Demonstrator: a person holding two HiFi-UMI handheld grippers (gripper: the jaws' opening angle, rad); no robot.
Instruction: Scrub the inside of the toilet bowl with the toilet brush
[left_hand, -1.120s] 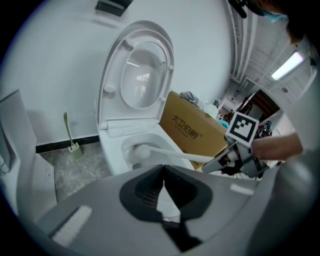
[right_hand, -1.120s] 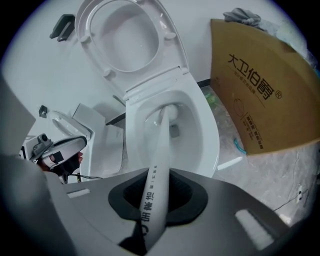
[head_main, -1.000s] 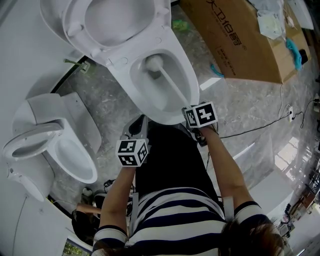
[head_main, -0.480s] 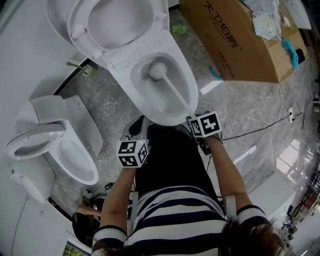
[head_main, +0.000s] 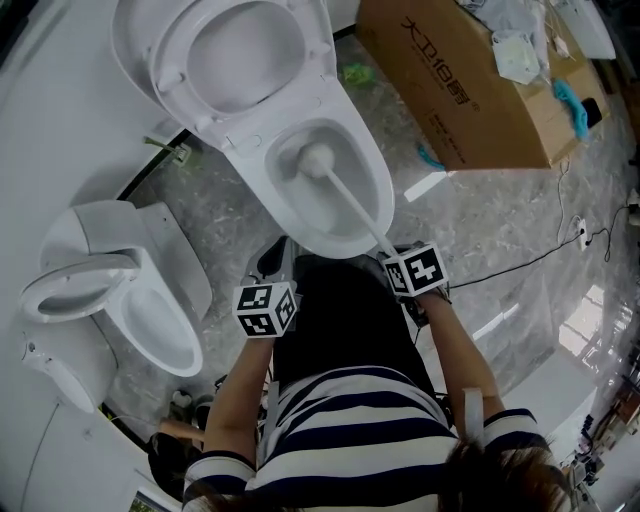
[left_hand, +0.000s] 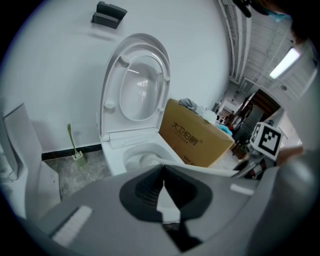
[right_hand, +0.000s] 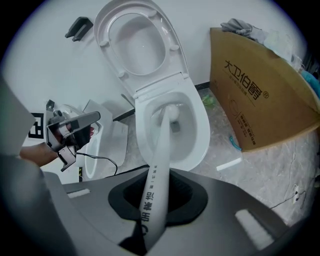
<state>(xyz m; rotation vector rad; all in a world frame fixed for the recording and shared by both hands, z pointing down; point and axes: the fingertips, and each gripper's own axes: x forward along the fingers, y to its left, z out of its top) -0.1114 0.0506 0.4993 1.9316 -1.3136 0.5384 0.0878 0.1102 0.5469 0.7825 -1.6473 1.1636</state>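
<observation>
- Right gripper clamped on toilet brush handle; bristle head ahead, inside toilet bowl's rear.
- Left gripper closed, empty, by bowl's front edge.

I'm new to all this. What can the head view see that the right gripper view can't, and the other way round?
Only the head view shows the person's striped shirt, seen from above.

Only the right gripper view shows the right gripper shut on the toilet brush handle, the print along that handle, and a dark fitting on the wall.

Both show the open toilet with the brush head down in its bowl, the cardboard box and a second toilet.
</observation>
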